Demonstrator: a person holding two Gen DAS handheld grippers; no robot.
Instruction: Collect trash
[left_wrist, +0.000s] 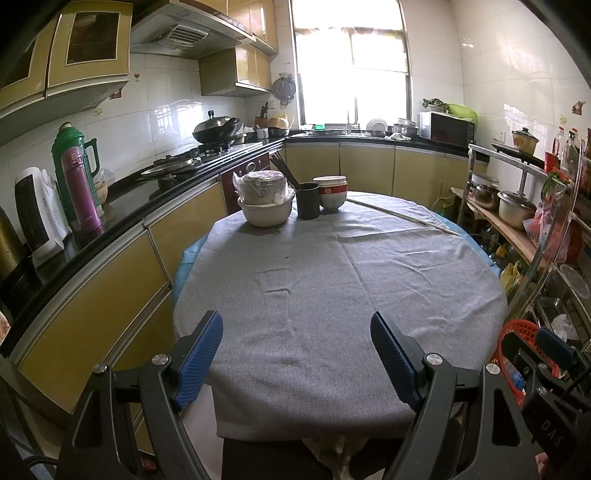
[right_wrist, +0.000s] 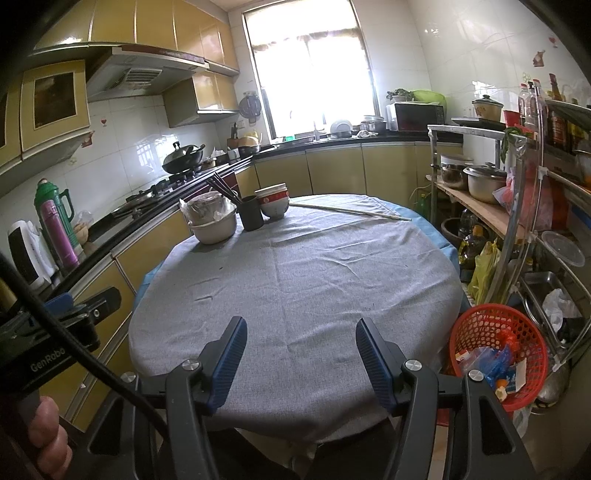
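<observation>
A red mesh basket holding several wrappers and scraps stands at the table's right side, below its edge; part of the red basket also shows in the left wrist view. My left gripper is open over the near edge of the grey tablecloth, nothing between its blue pads. My right gripper hangs open over the same near edge of the cloth, also empty. No loose trash shows on the cloth. The right gripper appears at the left view's right edge, the left gripper at the right view's left edge.
At the table's far side stand a white bowl with a bagged container, a dark chopstick holder, stacked red-and-white bowls and a thin stick. A counter runs along the left. A metal shelf rack with pots stands right.
</observation>
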